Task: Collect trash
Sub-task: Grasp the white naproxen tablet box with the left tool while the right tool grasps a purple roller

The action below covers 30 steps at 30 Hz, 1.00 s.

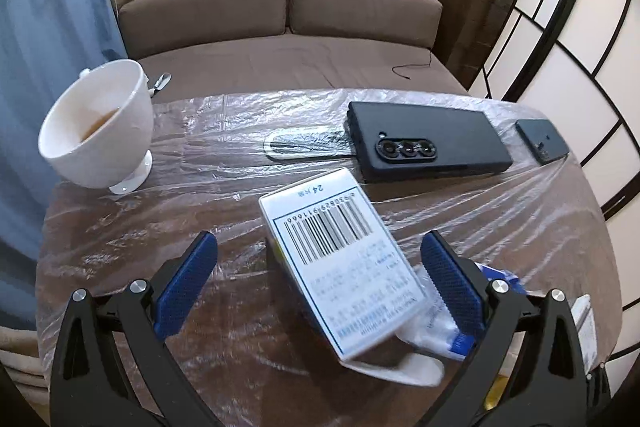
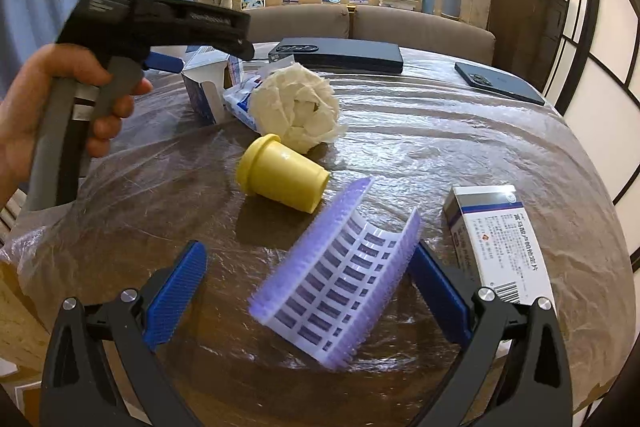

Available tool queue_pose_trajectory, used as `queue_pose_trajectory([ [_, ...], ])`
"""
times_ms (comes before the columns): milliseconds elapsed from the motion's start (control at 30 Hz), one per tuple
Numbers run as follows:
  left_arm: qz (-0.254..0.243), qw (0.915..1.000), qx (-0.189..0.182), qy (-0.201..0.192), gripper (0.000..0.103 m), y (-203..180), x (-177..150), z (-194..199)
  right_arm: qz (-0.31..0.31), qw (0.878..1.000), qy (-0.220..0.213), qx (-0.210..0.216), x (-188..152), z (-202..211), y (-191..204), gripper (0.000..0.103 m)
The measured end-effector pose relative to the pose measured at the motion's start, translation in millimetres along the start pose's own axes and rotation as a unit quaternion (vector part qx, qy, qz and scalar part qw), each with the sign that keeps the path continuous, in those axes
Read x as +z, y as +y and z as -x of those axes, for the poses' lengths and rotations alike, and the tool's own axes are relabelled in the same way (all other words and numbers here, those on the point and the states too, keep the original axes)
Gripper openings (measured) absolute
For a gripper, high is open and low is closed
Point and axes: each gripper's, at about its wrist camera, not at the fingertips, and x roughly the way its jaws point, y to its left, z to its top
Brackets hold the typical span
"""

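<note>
Two wrist-camera views over a round table [image 2: 460, 147] covered in crinkled clear plastic, with a brown sofa [image 1: 280, 11] behind it.

Left wrist view: the left gripper [image 1: 320, 275] has its blue-padded jaws spread wide apart, holding nothing. Between them, nearer the right pad, stands a tilted white box [image 1: 340, 267] with a barcode facing up; whether it touches the pad I cannot tell. A crumpled white and blue wrapper [image 1: 444, 327] lies just beside it at 4 o'clock. A white cup [image 1: 100, 131] holding a little brown liquid sits at 10 o'clock. A black phone [image 1: 428, 143] lies camera-up at 1 o'clock, a second dark phone [image 1: 542, 141] at 2 o'clock.

Right wrist view: the right gripper [image 2: 308, 287] is also wide open and empty. A curved purple bristled piece [image 2: 340, 287] lies between the jaws, close against the right pad. A yellow plastic cup [image 2: 284, 175] lies on its side at 12 o'clock, a wad of white tissue [image 2: 300, 107] beyond it. A white medicine box [image 2: 496, 239] lies at 2 o'clock. At 10 o'clock a hand [image 2: 44, 107] grips the other tool's handle above an opened box [image 2: 208, 83]
</note>
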Motion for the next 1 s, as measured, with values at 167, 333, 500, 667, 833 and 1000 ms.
queue_pose_trajectory([
  [167, -0.010, 0.9999, -0.007, 0.003, 0.102, 3.5, 0.3, -8.8, 0.001, 1.000, -0.002, -0.004, 1.5, -1.8, 1.4, 0.098],
  [333, -0.034, 0.9993, -0.012, 0.005, 0.089, 0.4, 0.8, -13.9, -0.008, 1.000, -0.010, 0.004, 2.1, 5.6, -4.5, 0.098],
  [500, -0.044, 0.9990, -0.010, 0.003, 0.069, 3.4, -0.7, -14.7, -0.009, 1.000, -0.003, 0.001, 0.7, 3.4, -13.3, 0.098],
  [667, -0.048, 0.9988, -0.006, -0.003, 0.050, 5.1, -3.3, -11.1, -0.016, 1.000, -0.001, -0.002, 0.4, 2.4, -16.9, 0.098],
  [833, -0.058, 0.9982, -0.010, -0.004, 0.048, 3.7, -7.5, -8.1, -0.016, 1.000, -0.004, -0.002, -1.2, 4.0, -11.3, 0.098],
  [1000, -0.059, 0.9982, -0.006, -0.006, 0.048, 3.9, -11.0, -5.9, 0.009, 1.000, 0.002, -0.020, -0.6, 1.2, -0.2, 0.081],
])
